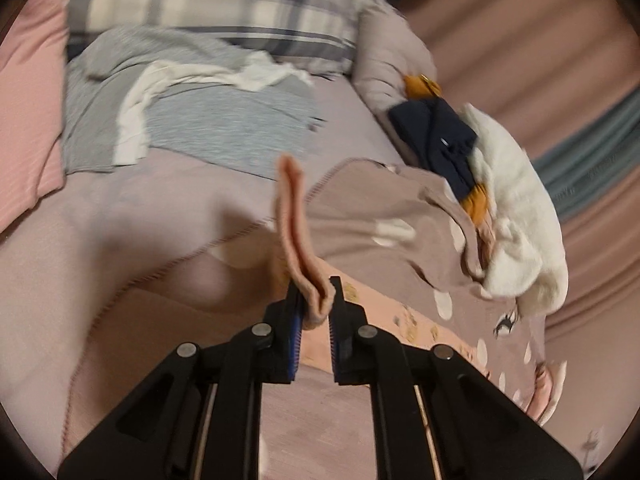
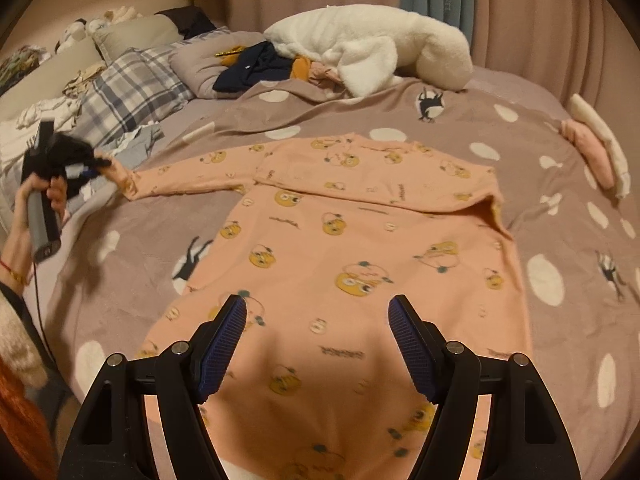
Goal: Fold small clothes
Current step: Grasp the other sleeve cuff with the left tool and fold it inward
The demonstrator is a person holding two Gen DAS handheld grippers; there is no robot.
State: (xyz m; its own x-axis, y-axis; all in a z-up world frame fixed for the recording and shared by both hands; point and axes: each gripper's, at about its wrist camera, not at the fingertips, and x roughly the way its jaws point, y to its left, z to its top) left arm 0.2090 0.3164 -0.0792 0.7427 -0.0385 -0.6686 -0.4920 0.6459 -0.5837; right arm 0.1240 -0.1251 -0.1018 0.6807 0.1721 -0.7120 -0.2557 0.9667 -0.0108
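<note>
Currently the left claw (image 1: 316, 300) is clamped on the cuff of the pink sleeve (image 1: 294, 216), which stands up from between its pads as a narrow folded strip; the same claw (image 2: 94, 162) shows at the far left of the right wrist view, held in a hand (image 2: 52, 196), with the sleeve (image 2: 188, 178) stretched out sideways from it, lifted at the cuff end. The right claw (image 2: 316, 342) stands wide open with nothing between its blue pads (image 2: 222, 354), poised above the lower body of the pink pyjama top (image 2: 360, 264). That top, printed with yellow cartoon figures, lies spread flat on the bed's mauve spotted blanket (image 2: 568, 184); its other sleeve is folded across the chest. Beyond the collar end a white fleece garment (image 2: 372, 48) is heaped on dark navy clothing (image 2: 252, 68). A plaid pillow (image 2: 128, 92) lies toward the head of the bed, with grey and white clothes (image 1: 192, 120) just beside it. Two small folded pieces, pink (image 2: 588, 152) and cream (image 2: 604, 148), sit at the blanket's far right edge. The left wrist view is motion-blurred.
</note>
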